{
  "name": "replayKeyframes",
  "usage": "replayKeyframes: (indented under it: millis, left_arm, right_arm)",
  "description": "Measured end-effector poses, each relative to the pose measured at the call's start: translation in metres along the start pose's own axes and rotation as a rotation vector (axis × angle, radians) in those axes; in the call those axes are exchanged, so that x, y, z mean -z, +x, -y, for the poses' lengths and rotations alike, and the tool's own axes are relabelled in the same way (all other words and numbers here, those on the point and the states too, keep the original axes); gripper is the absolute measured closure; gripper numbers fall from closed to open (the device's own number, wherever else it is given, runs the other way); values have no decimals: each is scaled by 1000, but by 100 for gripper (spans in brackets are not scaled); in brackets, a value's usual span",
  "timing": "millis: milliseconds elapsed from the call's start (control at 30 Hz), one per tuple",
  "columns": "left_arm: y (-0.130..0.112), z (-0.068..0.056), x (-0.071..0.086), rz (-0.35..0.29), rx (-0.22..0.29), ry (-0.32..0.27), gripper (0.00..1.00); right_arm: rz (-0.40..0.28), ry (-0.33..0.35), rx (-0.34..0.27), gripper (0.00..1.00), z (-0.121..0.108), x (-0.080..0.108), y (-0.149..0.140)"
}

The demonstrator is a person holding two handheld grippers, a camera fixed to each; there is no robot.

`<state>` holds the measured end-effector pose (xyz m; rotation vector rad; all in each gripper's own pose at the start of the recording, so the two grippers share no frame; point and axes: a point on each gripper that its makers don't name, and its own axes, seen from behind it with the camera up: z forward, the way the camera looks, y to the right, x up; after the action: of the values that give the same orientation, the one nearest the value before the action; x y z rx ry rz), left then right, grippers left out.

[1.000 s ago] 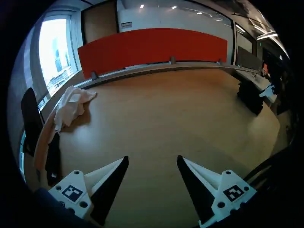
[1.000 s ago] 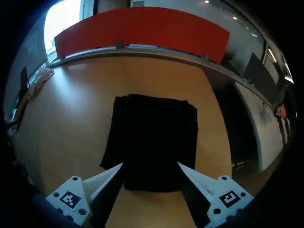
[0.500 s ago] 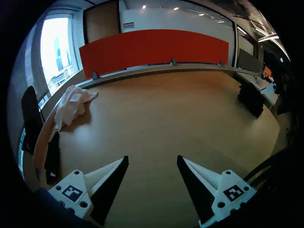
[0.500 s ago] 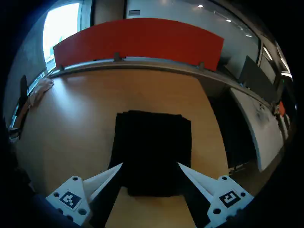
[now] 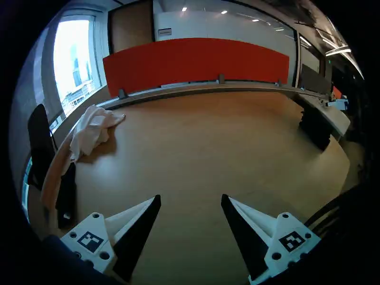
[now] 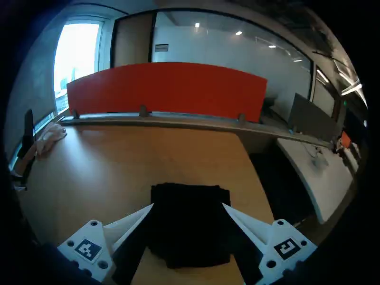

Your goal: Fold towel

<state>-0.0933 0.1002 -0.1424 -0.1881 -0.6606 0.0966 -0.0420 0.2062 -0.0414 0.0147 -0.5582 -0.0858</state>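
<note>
The left gripper (image 5: pixel 190 197) hangs over bare wood of the bench (image 5: pixel 213 133), its two fingers well apart with nothing between them. In the left gripper view a pale cloth (image 5: pixel 92 130) lies crumpled near the bench's far left edge, well away from the gripper. Beside that edge stands a dark chair (image 5: pixel 40 147), and a window (image 5: pixel 76 66) lies behind it. A red panel (image 5: pixel 197 59) runs along the far side of the bench. At the right edge sits a dark stack (image 5: pixel 313 126); what it is made of cannot be told.

The right gripper (image 6: pixel 187 205) is also spread wide, its fingers gripping nothing. In the right gripper view the black towel (image 6: pixel 190 223) lies flat on the bench (image 6: pixel 118 156), folded to a compact rectangle with layered edges showing at its far right corner. It sits close to the bench's right edge, and the two fingers frame it from either side in the view. Whether either finger touches it cannot be told. The pale cloth (image 6: pixel 50 135) shows far off at the left, well apart from the towel. The red panel (image 6: pixel 166 90) stands beyond the bench, and a white desk (image 6: pixel 308 175) lies off to the right across a dark gap.
</note>
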Motion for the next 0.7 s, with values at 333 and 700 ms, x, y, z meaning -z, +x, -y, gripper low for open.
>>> replayKeyframes:
  millis: [333, 700]
  left_arm:
    - [-3, 1, 0, 3, 25, 6, 6]
    - [-2, 0, 0, -2, 21, 4, 6]
  right_arm:
    - [-179, -67, -18, 9, 1, 18, 47]
    - [-304, -114, 2, 10, 10, 29, 71]
